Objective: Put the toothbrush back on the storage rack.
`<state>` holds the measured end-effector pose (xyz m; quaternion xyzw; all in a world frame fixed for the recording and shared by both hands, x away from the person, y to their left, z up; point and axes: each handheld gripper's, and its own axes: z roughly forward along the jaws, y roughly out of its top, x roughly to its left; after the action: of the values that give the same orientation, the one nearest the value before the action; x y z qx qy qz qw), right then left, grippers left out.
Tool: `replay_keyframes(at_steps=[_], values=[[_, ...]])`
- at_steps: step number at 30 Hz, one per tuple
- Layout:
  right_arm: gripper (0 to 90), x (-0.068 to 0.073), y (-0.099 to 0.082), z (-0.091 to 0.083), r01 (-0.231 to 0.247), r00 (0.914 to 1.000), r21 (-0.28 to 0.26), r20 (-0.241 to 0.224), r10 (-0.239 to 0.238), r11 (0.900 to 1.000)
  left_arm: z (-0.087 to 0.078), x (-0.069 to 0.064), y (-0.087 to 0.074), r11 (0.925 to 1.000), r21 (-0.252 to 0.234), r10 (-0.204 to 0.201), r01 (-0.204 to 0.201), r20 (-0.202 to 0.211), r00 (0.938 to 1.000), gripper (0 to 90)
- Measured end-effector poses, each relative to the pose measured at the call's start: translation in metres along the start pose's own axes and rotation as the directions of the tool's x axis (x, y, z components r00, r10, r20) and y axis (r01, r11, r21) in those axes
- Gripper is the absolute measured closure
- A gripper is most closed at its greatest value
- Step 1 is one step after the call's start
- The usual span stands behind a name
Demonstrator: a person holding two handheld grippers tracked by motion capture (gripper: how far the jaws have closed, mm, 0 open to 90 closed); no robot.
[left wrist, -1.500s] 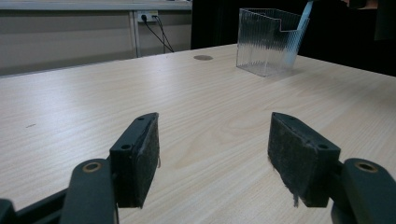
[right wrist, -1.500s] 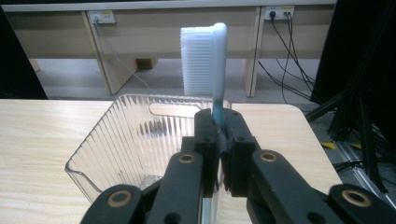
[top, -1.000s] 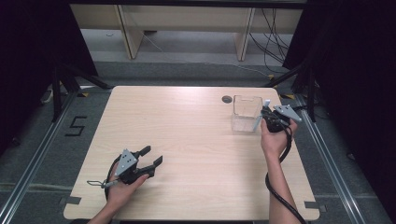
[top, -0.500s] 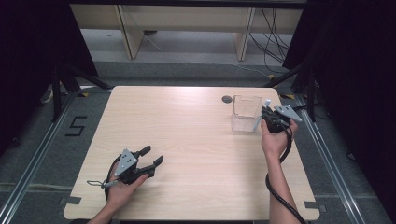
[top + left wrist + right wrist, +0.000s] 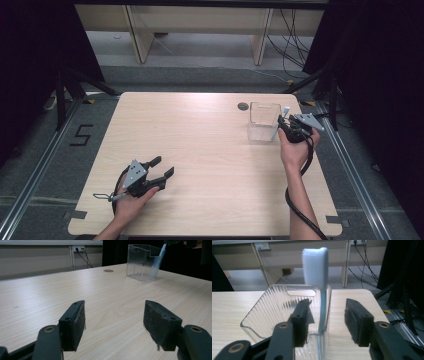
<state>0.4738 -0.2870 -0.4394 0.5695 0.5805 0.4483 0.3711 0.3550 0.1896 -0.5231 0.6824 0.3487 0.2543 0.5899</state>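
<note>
A clear ribbed container [image 5: 263,121] stands at the table's far right. A pale blue toothbrush [image 5: 315,265] stands upright in its corner, head up and leaning on the rim. My right gripper [image 5: 327,312] reaches over the near wall of the container. Its jaws have just been opening; the toothbrush handle stands between them and neither pad touches it. From above, the right gripper [image 5: 282,125] sits at the container's right side. My left gripper [image 5: 164,166] rests open near the table's front left with nothing between its pads [image 5: 75,325]. It faces the distant container [image 5: 143,262] and toothbrush [image 5: 160,258].
A dark round grommet [image 5: 243,106] is set in the light wooden table [image 5: 200,145] just left of the container. The table's right edge lies close beside my right hand. Black stands and cables [image 5: 295,40] crowd the floor beyond.
The right gripper's jaws have spread apart from the toothbrush, which stays standing in the container. Neither hand has shifted.
</note>
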Motion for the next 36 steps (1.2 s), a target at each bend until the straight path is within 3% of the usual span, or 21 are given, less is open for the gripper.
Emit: replay_keyframes(at_steps=[6, 7, 10, 11, 12, 14, 16, 18, 19, 21, 22, 27, 28, 29, 33, 36], values=[[48.3, 0.000, -0.004, -0.004, 0.021, 0.9998, 0.018, 0.000, -0.021, 0.9996, 0.000, 0.000, 0.000, 1.0000, 0.001, 0.001, -0.001, 0.000, 1.0000, 33.6], [47.8, 0.003, -0.004, -0.007, -0.017, 0.9998, 0.033, -0.005, 0.017, 0.9993, 0.000, 0.000, 0.000, 1.0000, 0.000, 0.001, -0.001, 0.000, 1.0000, 33.6], [46.2, 0.003, -0.005, -0.009, 0.010, 0.9996, 0.010, -0.026, -0.009, 0.9999, 0.000, 0.000, 0.000, 1.0000, 0.001, 0.000, 0.000, 0.000, 1.0000, 33.5], [46.1, 0.004, -0.006, -0.011, -0.005, 0.9995, 0.023, -0.031, 0.006, 0.9997, 0.000, 0.000, 0.000, 1.0000, 0.002, 0.001, -0.001, 0.000, 1.0000, 33.6], [45.7, 0.002, -0.007, -0.013, 0.020, 0.9993, 0.026, -0.033, -0.019, 0.9995, 0.000, 0.000, 0.000, 1.0000, 0.001, 0.000, 0.000, 0.000, 1.0000, 33.6], [45.6, 0.004, -0.008, -0.015, 0.012, 0.9996, 0.033, -0.024, -0.011, 0.9994, 0.000, 0.000, 0.000, 1.0000, 0.001, 0.001, -0.001, 0.000, 1.0000, 33.6], [45.4, 0.002, -0.010, -0.017, 0.037, 0.9991, 0.030, -0.024, -0.036, 0.9989, 0.000, 0.000, 0.000, 1.0000, 0.001, 0.002, -0.002, 0.000, 1.0000, 33.5], [45.4, 0.003, -0.011, -0.020, 0.033, 0.9987, 0.024, -0.041, -0.032, 0.9992, 0.000, 0.000, 0.000, 1.0000, 0.001, 0.002, -0.002, -0.001, 1.0000, 33.6], [45.3, 0.006, -0.012, -0.022, -0.004, 0.9990, 0.037, -0.045, 0.005, 0.9993, 0.000, 0.000, 0.000, 1.0000, 0.001, 0.001, -0.001, -0.001, 1.0000, 33.6], [45.0, 0.007, -0.013, -0.027, -0.008, 0.9989, 0.050, -0.046, 0.011, 0.9987, 0.000, 0.000, 0.000, 1.0000, 0.002, 0.001, -0.001, -0.001, 1.0000, 33.6], [44.8, 0.004, -0.013, -0.027, 0.029, 0.9981, 0.031, -0.055, -0.028, 0.9991, 0.000, 0.000, 0.000, 1.0000, 0.002, 0.001, -0.001, -0.002, 1.0000, 33.6], [44.0, 0.005, -0.016, -0.037, 0.042, 0.9978, 0.034, -0.052, -0.040, 0.9986, 0.000, 0.000, 0.000, 1.0000, 0.002, 0.001, -0.001, -0.002, 1.0000, 33.6], [43.9, 0.007, -0.017, -0.040, 0.017, 0.9983, 0.048, -0.056, -0.015, 0.9987, 0.000, 0.000, 0.000, 1.0000, 0.002, 0.002, -0.002, -0.002, 1.0000, 33.6], [43.8, 0.006, -0.019, -0.042, 0.035, 0.9968, 0.033, -0.073, -0.032, 0.9988, 0.000, 0.000, 0.000, 1.0000, 0.002, 0.002, -0.002, -0.002, 1.0000, 33.6], [43.7, 0.009, -0.022, -0.050, 0.030, 0.9973, 0.044, -0.069, -0.026, 0.9986, 0.000, 0.000, 0.000, 1.0000, 0.002, 0.001, -0.001, -0.002, 1.0000, 33.5], [43.5, 0.009, -0.024, -0.059, 0.055, 0.9960, 0.047, -0.072, -0.052, 0.9974, 0.000, 0.000, 0.000, 1.0000, 0.002, 0.001, -0.001, -0.003, 1.0000, 33.5]])
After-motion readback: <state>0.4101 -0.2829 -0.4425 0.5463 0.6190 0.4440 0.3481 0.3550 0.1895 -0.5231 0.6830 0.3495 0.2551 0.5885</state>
